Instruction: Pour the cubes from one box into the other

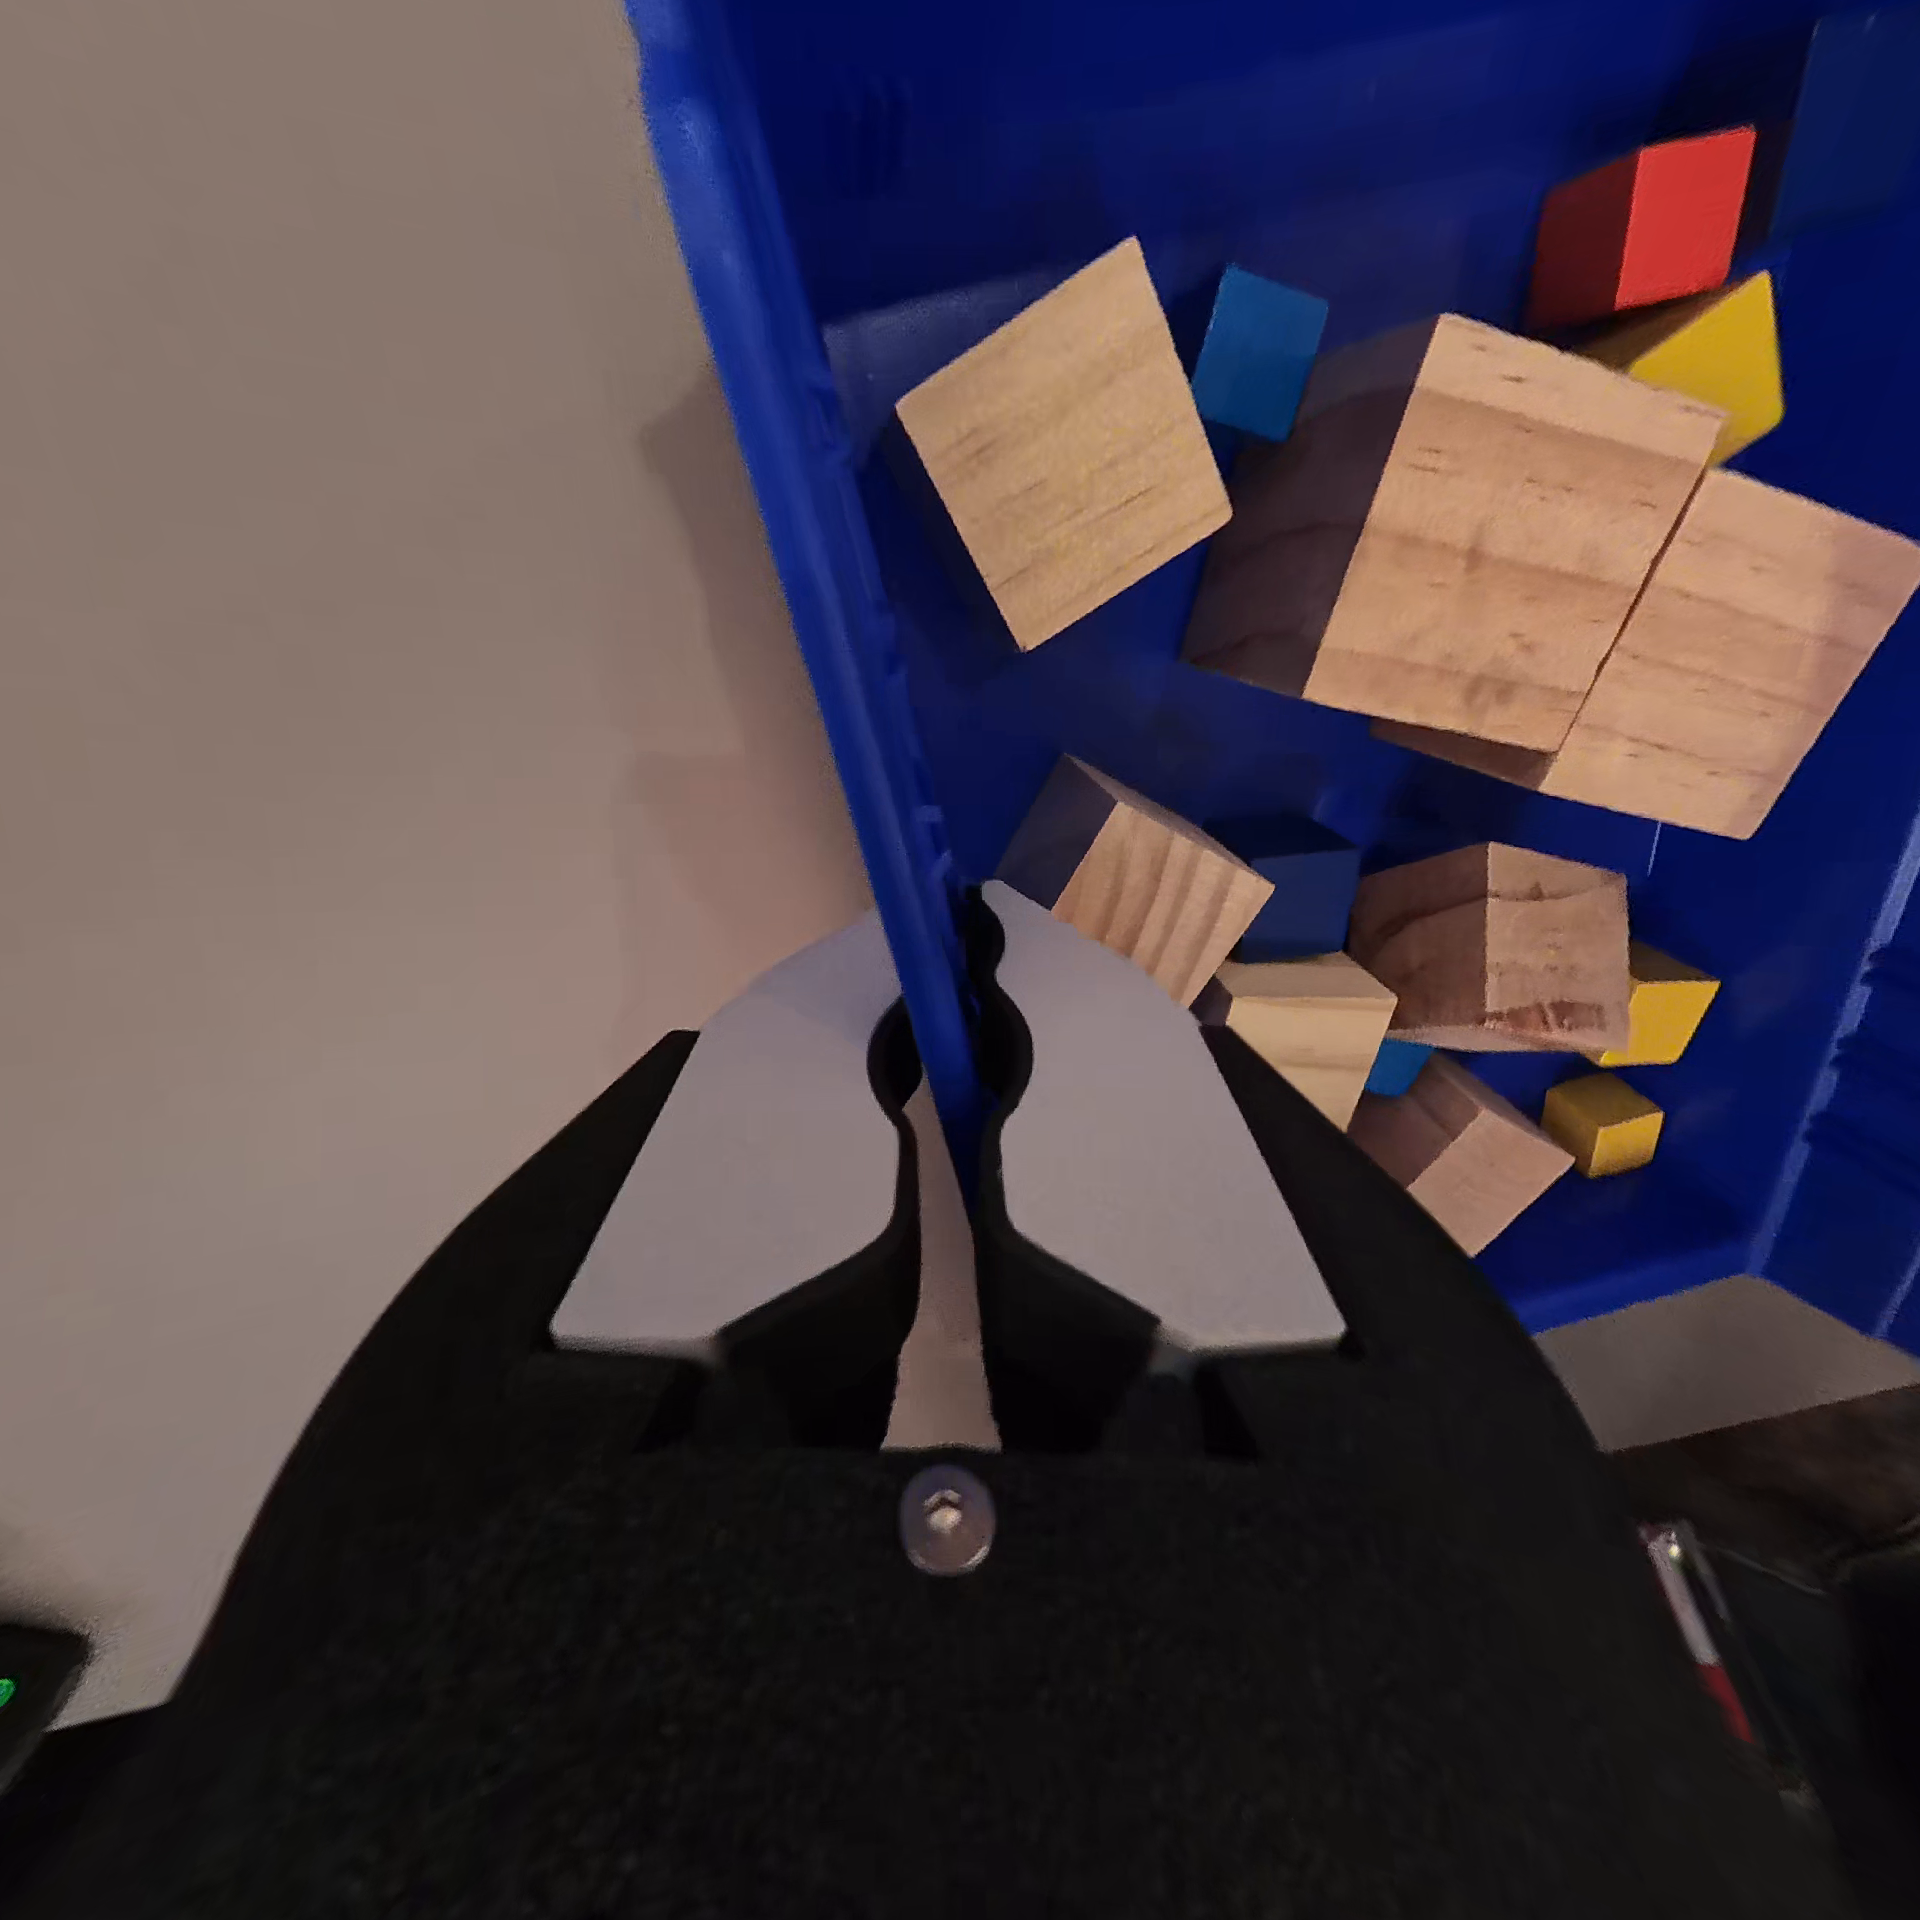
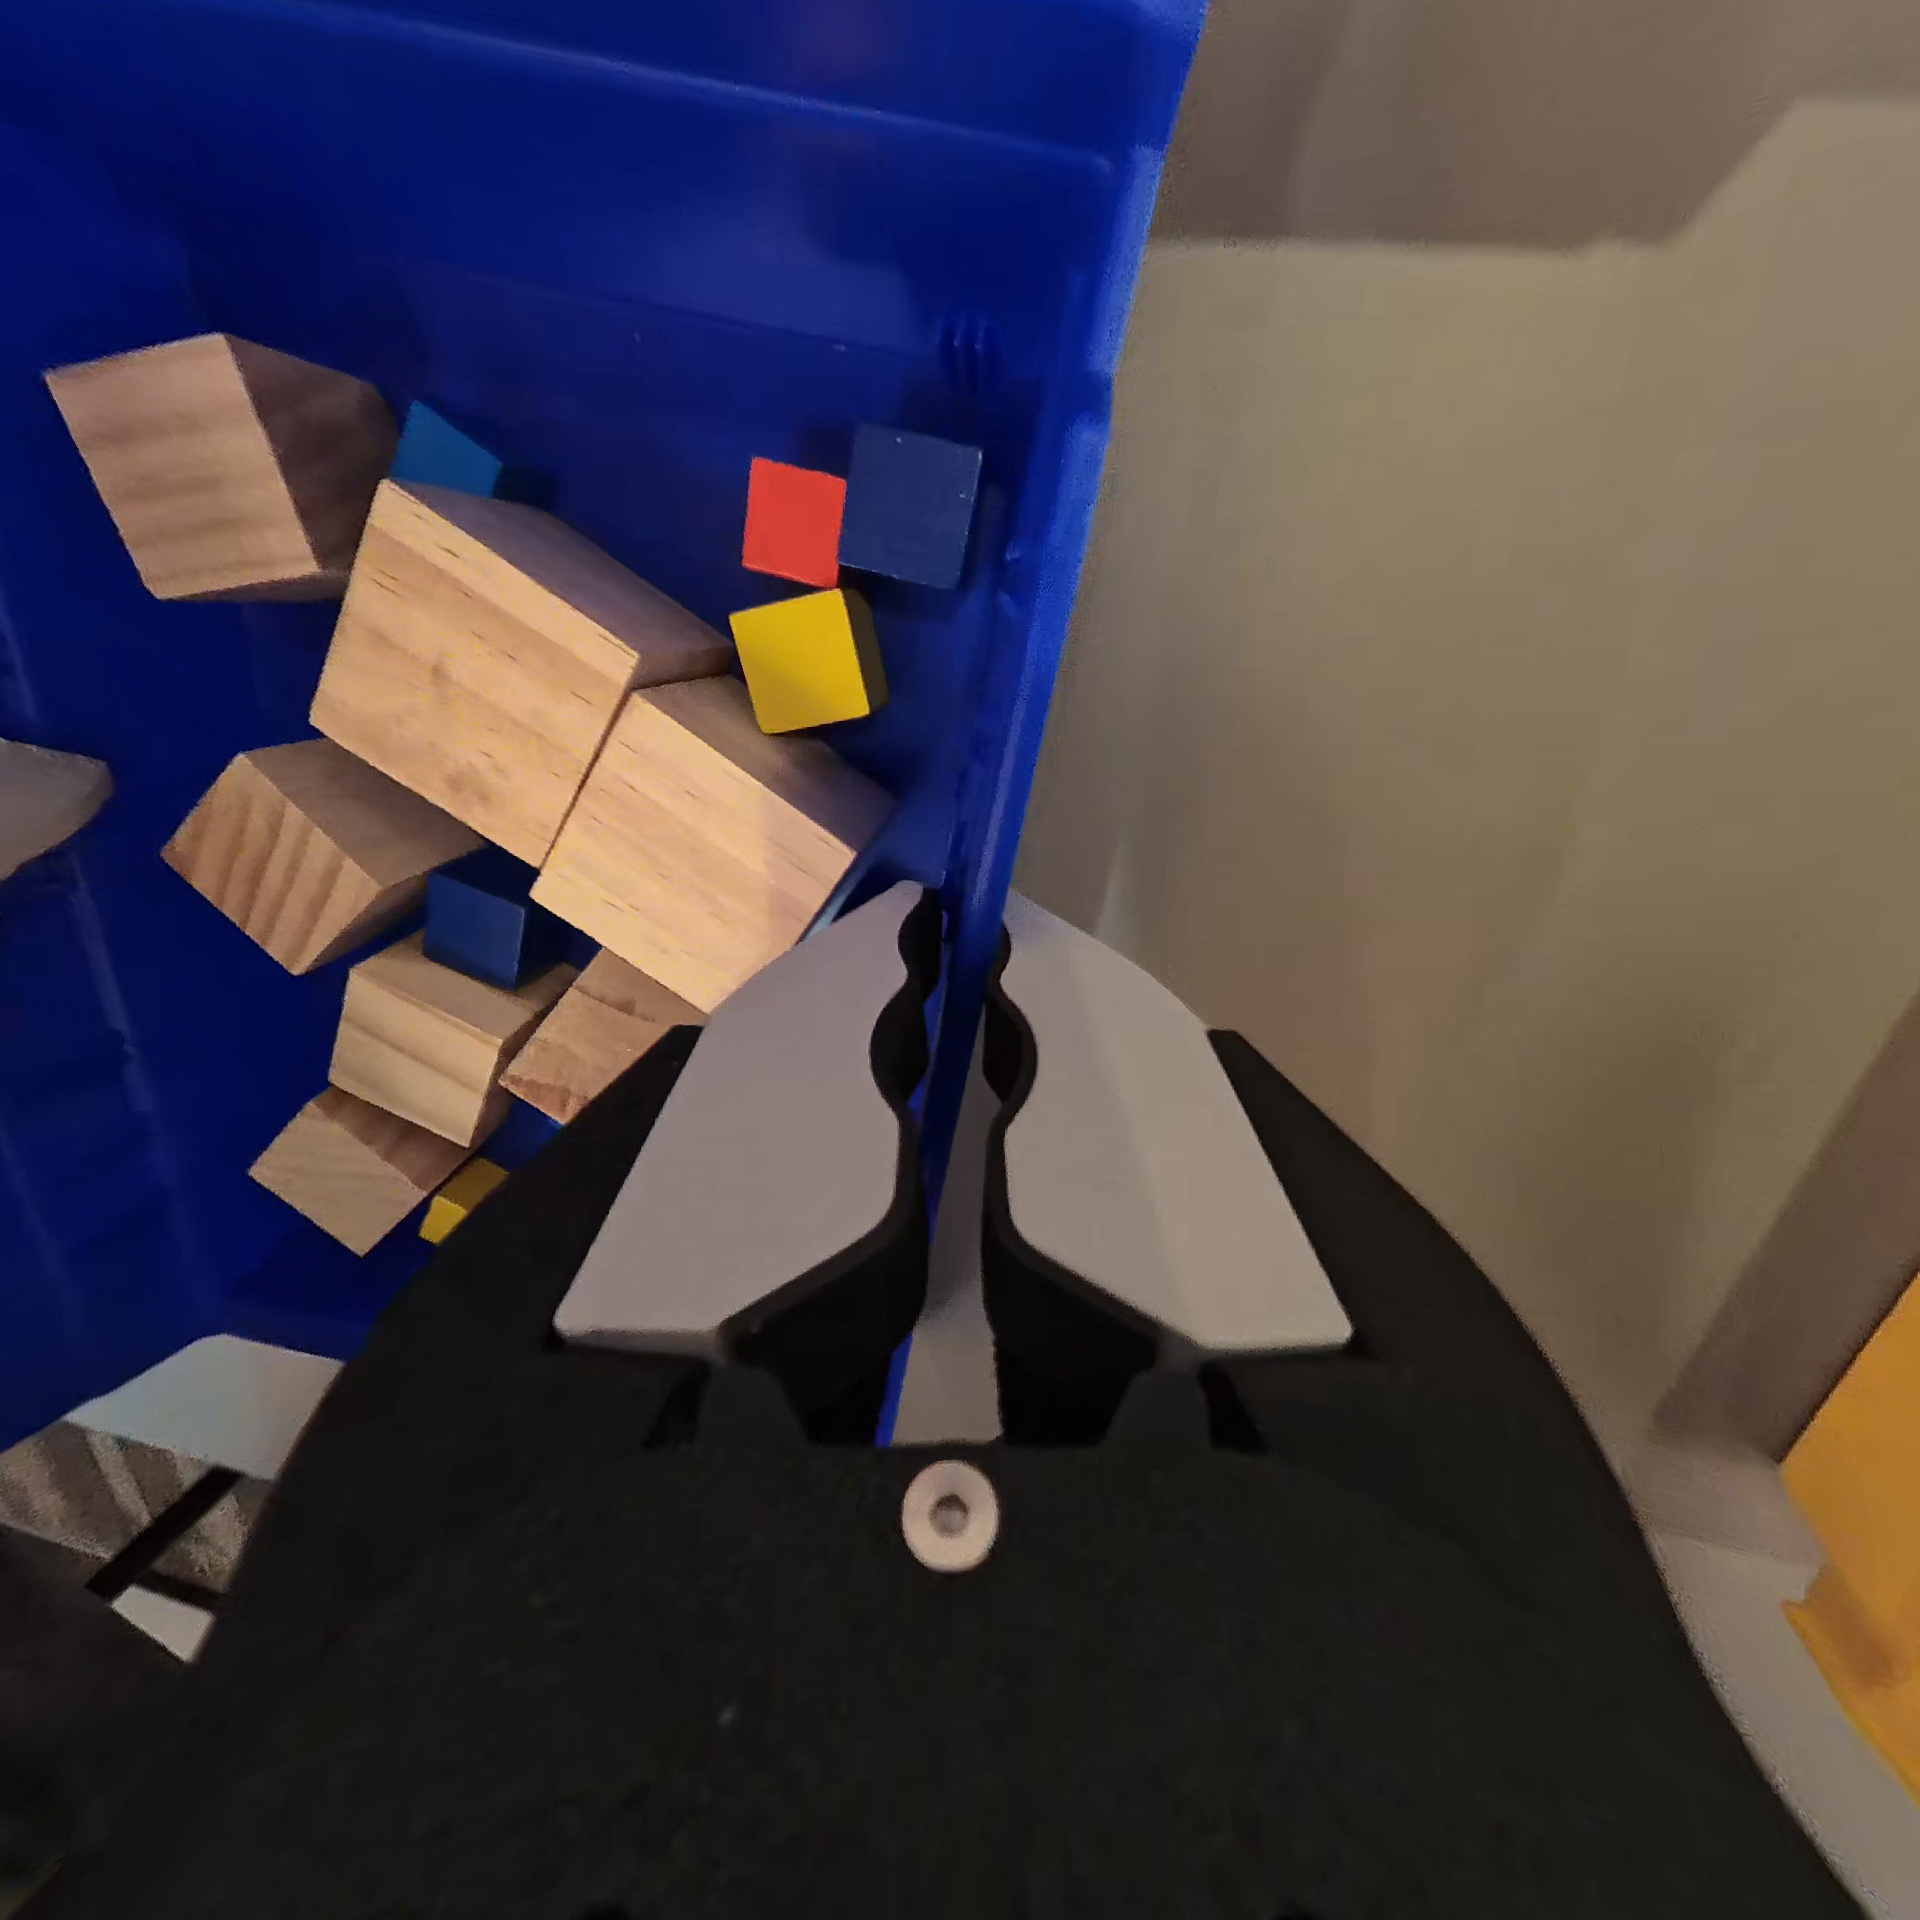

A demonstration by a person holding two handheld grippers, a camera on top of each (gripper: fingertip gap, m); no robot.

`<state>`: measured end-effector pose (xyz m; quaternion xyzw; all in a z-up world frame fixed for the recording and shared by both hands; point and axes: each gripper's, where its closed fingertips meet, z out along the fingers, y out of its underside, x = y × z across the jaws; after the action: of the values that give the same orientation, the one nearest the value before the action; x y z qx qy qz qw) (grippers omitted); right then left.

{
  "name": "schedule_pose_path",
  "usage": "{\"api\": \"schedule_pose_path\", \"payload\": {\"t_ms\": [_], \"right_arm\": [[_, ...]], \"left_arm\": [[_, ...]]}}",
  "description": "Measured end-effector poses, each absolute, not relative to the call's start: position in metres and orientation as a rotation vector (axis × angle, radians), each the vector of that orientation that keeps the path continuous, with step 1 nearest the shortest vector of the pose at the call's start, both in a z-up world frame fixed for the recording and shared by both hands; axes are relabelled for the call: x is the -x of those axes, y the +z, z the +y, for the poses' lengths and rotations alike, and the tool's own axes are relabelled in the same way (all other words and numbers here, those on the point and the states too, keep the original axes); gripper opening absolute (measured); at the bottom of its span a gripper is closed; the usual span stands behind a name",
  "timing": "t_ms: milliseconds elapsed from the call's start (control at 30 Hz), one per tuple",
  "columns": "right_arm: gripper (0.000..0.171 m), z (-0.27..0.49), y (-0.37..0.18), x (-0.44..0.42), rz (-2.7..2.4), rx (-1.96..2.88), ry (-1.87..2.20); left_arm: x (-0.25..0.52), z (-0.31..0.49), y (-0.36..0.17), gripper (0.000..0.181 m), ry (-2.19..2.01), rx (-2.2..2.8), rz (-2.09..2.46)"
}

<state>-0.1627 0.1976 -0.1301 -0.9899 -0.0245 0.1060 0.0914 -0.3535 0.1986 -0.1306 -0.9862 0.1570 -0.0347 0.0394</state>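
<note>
A blue plastic box (image 1: 1039, 156) is tipped steeply, its inside facing me in both views (image 2: 623, 208). Several plain wooden cubes (image 1: 1507, 540) and small red (image 1: 1683, 218), yellow (image 1: 1714, 364) and blue (image 1: 1257, 348) cubes lie inside it, some blurred and tumbling. In the right wrist view the wooden cubes (image 2: 478, 665), a red cube (image 2: 795, 520) and a yellow cube (image 2: 805, 660) show too. My left gripper (image 1: 940, 914) is shut on the box's left wall. My right gripper (image 2: 961, 914) is shut on its right wall. The other box is not clearly in view.
A pale table surface (image 1: 364, 623) lies left of the box and also right of it (image 2: 1455, 727). A yellow-orange object (image 2: 1860, 1538) sits at the right edge. A dark device with a green light (image 1: 21, 1694) is at the lower left.
</note>
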Motion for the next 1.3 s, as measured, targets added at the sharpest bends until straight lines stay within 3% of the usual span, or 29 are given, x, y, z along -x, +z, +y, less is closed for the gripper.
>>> {"api": "schedule_pose_path", "payload": {"t_ms": [100, 367, 400, 467, 767, 1033, 1300], "right_arm": [[0.006, 0.2, -0.13, 0.162, -0.071, 2.896, 0.296], [0.03, 0.159, -0.131, 0.181, -0.102, 2.946, 0.285], [0.03, 0.158, -0.133, 0.18, -0.101, 2.968, 0.231], [0.01, 0.162, -0.137, 0.171, -0.111, 2.986, 0.091], [0.006, 0.158, -0.13, 0.157, -0.097, 3.015, 0.143], [0.006, 0.155, -0.06, 0.104, -0.098, 2.986, 0.182], [0.006, 0.151, 0.015, -0.009, 0.051, 2.88, 0.182]], "left_arm": [[0.352, 0.203, -0.133, 0.005, -0.133, 3.007, 0.393], [0.356, 0.202, -0.148, 0.006, -0.131, 2.992, 0.311], [0.356, 0.202, -0.148, 0.006, -0.126, 2.991, 0.32], [0.357, 0.201, -0.148, 0.006, -0.106, 2.988, 0.327], [0.344, 0.187, -0.141, 0.006, -0.197, 3.022, 0.418], [0.289, 0.199, -0.073, 0.006, -0.162, 2.938, 0.57], [0.172, 0.21, 0.01, 0.007, -0.134, 2.797, 0.778]]}}
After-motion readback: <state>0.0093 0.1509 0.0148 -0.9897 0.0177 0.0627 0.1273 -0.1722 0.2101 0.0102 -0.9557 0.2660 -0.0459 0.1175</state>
